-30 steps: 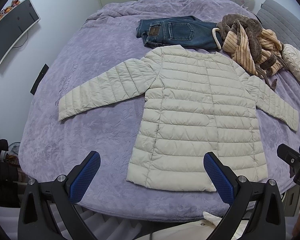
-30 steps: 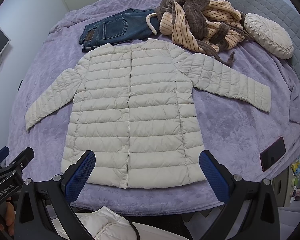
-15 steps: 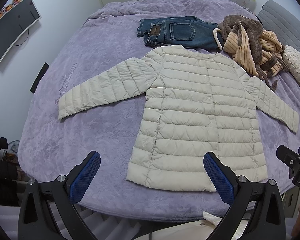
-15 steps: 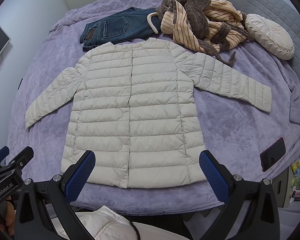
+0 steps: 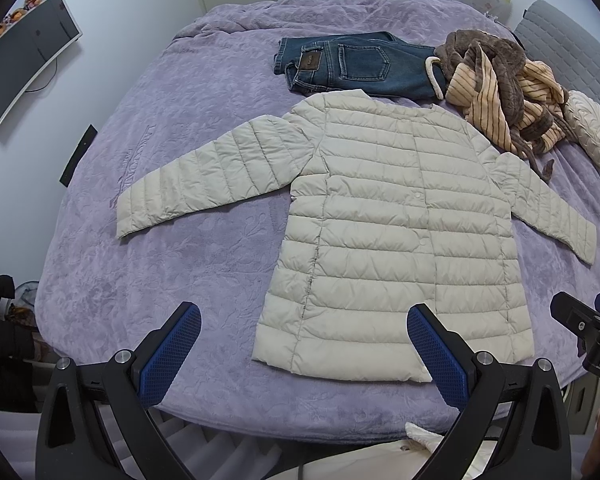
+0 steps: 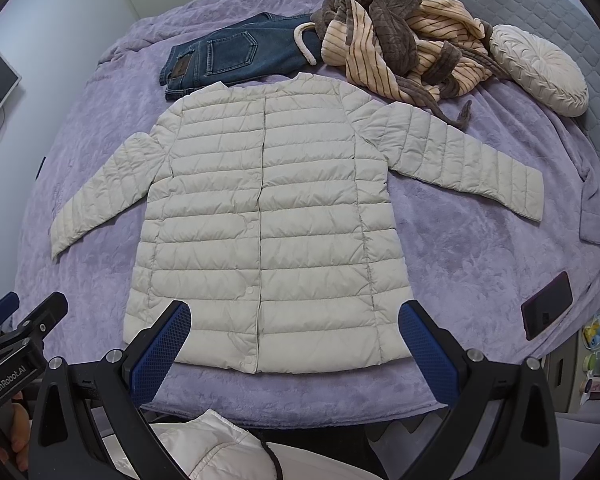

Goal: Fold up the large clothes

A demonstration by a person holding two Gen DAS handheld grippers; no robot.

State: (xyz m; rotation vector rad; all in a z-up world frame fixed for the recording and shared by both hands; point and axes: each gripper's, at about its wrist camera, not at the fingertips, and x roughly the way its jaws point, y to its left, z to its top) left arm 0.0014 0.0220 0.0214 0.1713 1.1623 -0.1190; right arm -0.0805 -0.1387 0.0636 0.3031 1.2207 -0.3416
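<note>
Jacket: a cream quilted puffer jacket lies flat and front-up at the middle of the bed, both sleeves spread outward, its horizontal stitched channels puffy, a snap-button placket running down the centre.
Bed: a purple plush bedspread with an embossed floral pattern covers it.
Jeans: folded dark blue denim jeans with a leather waist patch lie just beyond the jacket's collar.
Robe: a crumpled brown and peach striped fleece robe is heaped beside the jeans, near the jacket's shoulder.
Cushion: a round cream pleated cushion sits past the robe by the grey quilted headboard.
Phone: a dark flat phone rests at the bed's edge.
Left tongs: left tongs apart, empty, blue textured pads above the hem's near corner.
Right tongs: right tongs apart, empty, straddling the hem's lower edge.
</note>
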